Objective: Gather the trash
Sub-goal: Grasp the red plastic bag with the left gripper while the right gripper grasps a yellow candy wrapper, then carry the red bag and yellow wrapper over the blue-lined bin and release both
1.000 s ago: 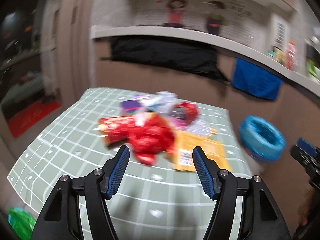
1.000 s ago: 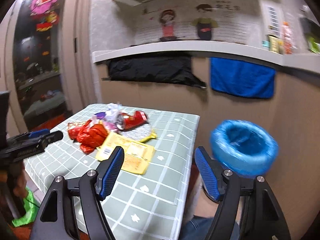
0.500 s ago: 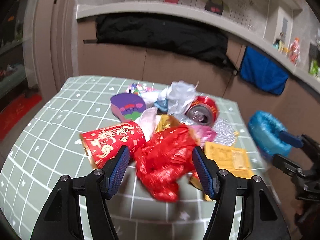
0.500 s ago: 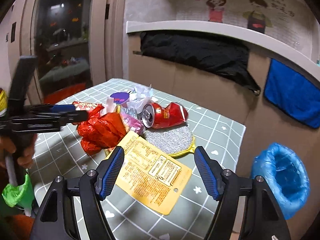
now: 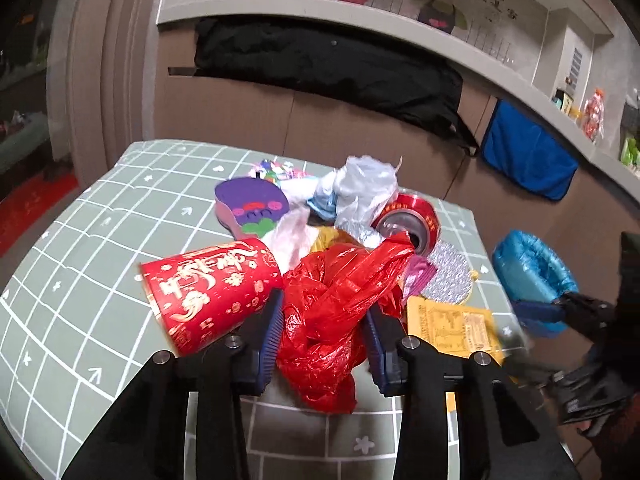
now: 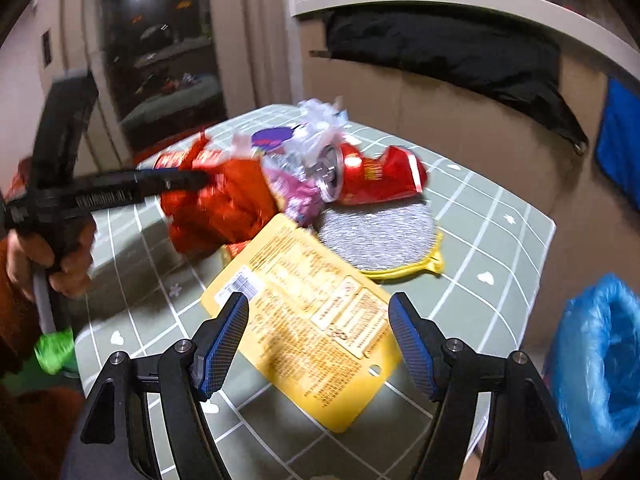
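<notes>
A heap of trash lies on the green checked table (image 5: 100,240). My left gripper (image 5: 324,332) has its jaws narrowed around a crumpled red plastic bag (image 5: 340,300), pads against its sides. Beside it lie a red paper cup (image 5: 212,284), a crushed red can (image 5: 412,220), white crumpled plastic (image 5: 360,192) and a purple card (image 5: 252,208). My right gripper (image 6: 318,344) is open and empty over a yellow packet (image 6: 308,304). The red bag (image 6: 224,204), the can (image 6: 368,180) and the left gripper (image 6: 188,180) show in the right wrist view.
A bin lined with a blue bag (image 5: 532,272) stands on the floor past the table's right edge; it also shows in the right wrist view (image 6: 596,368). A silver-and-yellow pad (image 6: 380,236) lies behind the packet. A wall with a shelf, black cloth and blue towel stands behind.
Both grippers moved forward toward the heap. My left gripper's jaws narrowed around the red bag. My right gripper came low over the yellow packet, still open.
</notes>
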`<move>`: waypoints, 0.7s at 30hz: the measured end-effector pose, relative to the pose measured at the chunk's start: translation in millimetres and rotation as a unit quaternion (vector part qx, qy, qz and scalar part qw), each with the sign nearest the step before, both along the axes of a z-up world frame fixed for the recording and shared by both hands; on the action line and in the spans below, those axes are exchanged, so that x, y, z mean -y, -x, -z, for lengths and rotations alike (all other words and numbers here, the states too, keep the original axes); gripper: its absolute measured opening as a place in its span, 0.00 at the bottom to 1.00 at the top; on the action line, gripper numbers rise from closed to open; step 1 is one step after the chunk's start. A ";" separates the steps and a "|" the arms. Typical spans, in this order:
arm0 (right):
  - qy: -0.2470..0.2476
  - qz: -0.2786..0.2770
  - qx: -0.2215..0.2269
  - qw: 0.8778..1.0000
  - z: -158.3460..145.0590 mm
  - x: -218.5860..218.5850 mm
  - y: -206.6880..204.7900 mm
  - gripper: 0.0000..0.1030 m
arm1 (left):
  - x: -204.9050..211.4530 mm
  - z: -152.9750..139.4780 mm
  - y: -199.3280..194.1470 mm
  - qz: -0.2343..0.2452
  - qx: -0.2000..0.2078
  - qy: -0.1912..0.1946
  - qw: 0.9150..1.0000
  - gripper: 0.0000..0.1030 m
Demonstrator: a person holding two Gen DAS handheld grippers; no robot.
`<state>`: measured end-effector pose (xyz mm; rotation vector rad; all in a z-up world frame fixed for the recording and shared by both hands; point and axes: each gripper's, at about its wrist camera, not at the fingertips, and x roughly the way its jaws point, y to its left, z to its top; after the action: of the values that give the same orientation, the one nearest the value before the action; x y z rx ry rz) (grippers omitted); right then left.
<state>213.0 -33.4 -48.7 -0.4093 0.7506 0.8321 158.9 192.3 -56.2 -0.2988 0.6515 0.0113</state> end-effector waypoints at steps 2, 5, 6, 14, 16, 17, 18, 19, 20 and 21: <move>0.016 -0.015 0.018 1.000 1.0 -12.3 0.1 0.67 | -5.4 -9.9 7.4 -0.005 0.014 0.001 1.000 0.37; -0.002 -0.017 0.021 1.000 -5.5 -31.2 -9.2 0.67 | -12.5 -23.7 16.1 -0.019 0.032 -0.007 0.999 0.37; -0.009 -0.010 0.023 1.000 -7.9 -39.1 -14.4 0.67 | -15.6 -27.6 19.2 -0.025 0.038 -0.008 0.999 0.37; -0.003 -0.028 0.041 0.999 -5.3 -109.2 -44.6 0.54 | -36.6 -30.3 39.1 -0.050 0.040 -0.011 0.998 0.37; 0.026 -0.024 0.050 0.998 2.9 -122.4 -50.7 0.45 | -40.4 -28.1 41.7 -0.052 0.037 -0.008 0.998 0.37; 0.043 -0.021 0.050 0.998 7.7 -128.0 -54.5 0.32 | -43.4 -27.9 43.0 -0.055 0.037 -0.006 0.998 0.37; 0.060 -0.017 0.046 0.997 12.0 -132.1 -58.1 0.25 | -45.6 -28.2 44.5 -0.058 0.039 -0.006 0.998 0.37; 0.066 -0.014 0.043 0.997 13.5 -132.8 -60.4 0.19 | -44.1 -28.4 45.3 -0.062 0.039 -0.008 0.997 0.37; 0.063 -0.012 0.038 0.997 11.2 -131.9 -60.7 0.11 | -46.8 -29.9 46.2 -0.067 0.041 -0.008 0.997 0.37; 0.058 -0.012 0.034 0.998 8.0 -130.3 -59.9 0.10 | -47.6 -31.0 47.0 -0.070 0.042 -0.007 0.997 0.37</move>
<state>272.9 96.9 -56.7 -0.5479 0.7334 0.7949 111.9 239.9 -25.2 -0.3290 0.5461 0.1364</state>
